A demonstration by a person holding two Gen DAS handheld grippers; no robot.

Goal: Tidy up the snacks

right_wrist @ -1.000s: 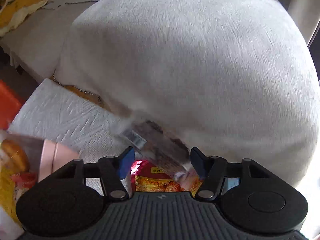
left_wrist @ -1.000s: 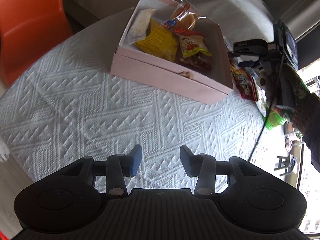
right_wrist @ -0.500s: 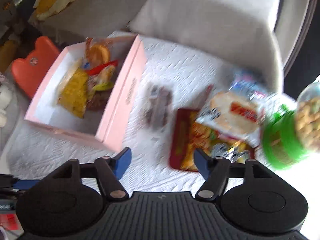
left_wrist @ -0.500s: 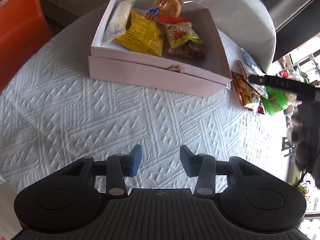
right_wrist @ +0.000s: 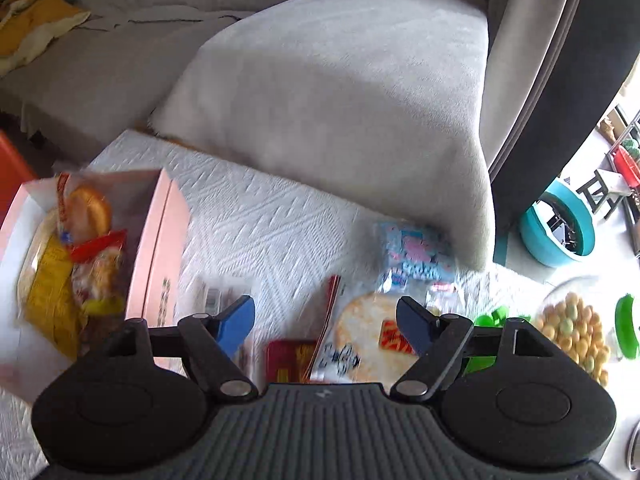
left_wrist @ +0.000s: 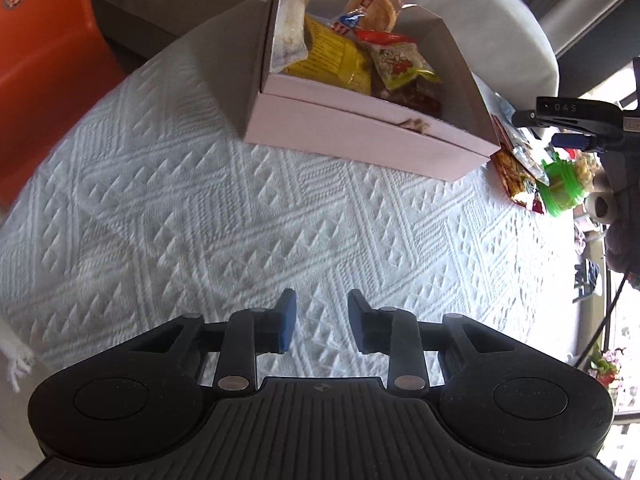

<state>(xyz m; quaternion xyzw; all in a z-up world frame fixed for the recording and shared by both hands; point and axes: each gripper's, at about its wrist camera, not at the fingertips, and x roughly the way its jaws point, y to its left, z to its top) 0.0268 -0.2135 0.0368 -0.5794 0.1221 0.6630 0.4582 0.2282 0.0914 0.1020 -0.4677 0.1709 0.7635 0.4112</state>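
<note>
A pink box (left_wrist: 360, 136) on the white tablecloth holds several snack packets, among them a yellow bag (left_wrist: 332, 56) and a round cake (left_wrist: 376, 8). It also shows at the left of the right wrist view (right_wrist: 160, 248). My left gripper (left_wrist: 322, 322) is open and empty, low over the cloth, well short of the box. My right gripper (right_wrist: 326, 320) is open and empty above loose snacks: a round cracker packet (right_wrist: 372, 332), a red packet (right_wrist: 292, 360), a dark bar packet (right_wrist: 216, 292) and a blue-pink candy bag (right_wrist: 412, 252).
A green-lidded jar of nuts (right_wrist: 572, 332) lies at the right of the snacks. A grey cushioned chair (right_wrist: 340, 100) stands behind the table. An orange chair (left_wrist: 44, 52) is at the far left. A teal bowl (right_wrist: 556, 232) sits on the floor.
My right gripper has dropped lower and closer over the loose snacks, and its jaws have spread wider. The left gripper has shifted so the box sits further right in its view.
</note>
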